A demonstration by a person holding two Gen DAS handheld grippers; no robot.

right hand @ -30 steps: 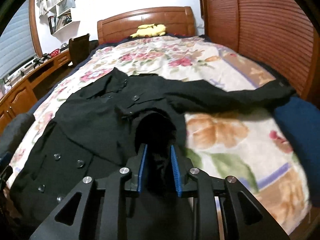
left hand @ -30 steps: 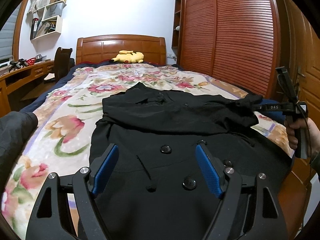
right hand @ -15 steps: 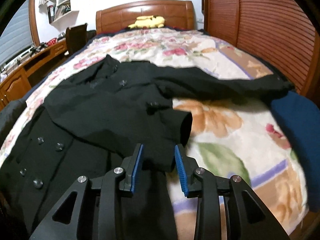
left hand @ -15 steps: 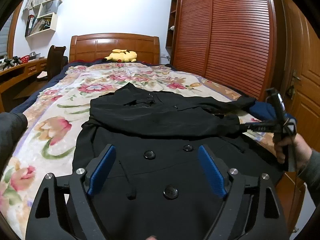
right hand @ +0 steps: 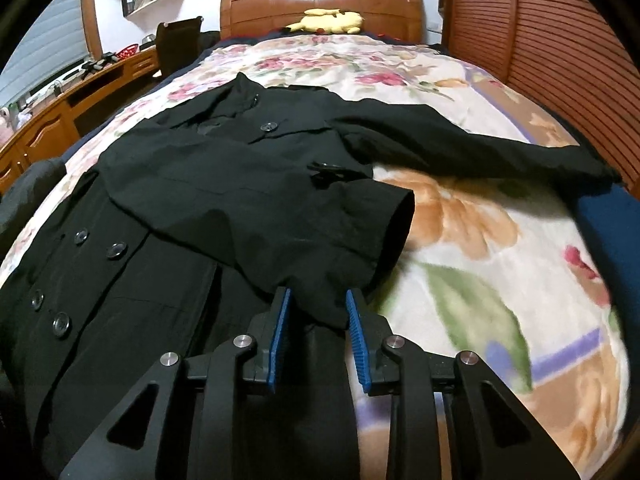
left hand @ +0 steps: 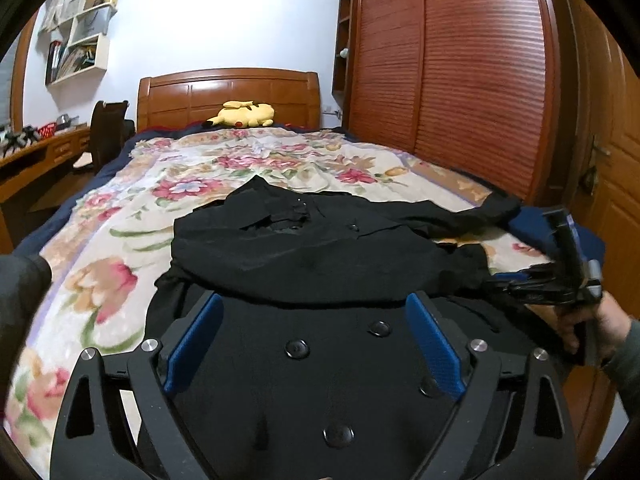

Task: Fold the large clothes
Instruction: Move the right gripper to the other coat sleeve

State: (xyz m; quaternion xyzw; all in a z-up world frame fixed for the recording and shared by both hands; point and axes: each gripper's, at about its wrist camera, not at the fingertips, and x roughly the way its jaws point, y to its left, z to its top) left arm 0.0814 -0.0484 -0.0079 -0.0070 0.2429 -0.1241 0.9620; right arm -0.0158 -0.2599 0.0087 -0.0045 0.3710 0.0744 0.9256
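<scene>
Right tongs [right hand: 316,328] at lower centre, jaws closing, folded sleeve cuff [right hand: 360,236] of black coat [right hand: 160,208] between them; floral bedspread [right hand: 480,240] beneath.

We're in a home bedroom here: a bed [left hand: 100,240] under a floral quilt, wooden headboard [left hand: 228,94] at the far end, a yellow plush toy [left hand: 244,114] against it (looking very settled), louvred wardrobe doors [left hand: 452,72] alongside, wall shelves [left hand: 78,56] above a wooden desk [right hand: 52,120].

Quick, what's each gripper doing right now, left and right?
Left gripper: open wide above the black coat, holding nothing.
Right gripper: narrow and closing, coat sleeve cuff between its fingers; a firm hold cannot be told.
</scene>
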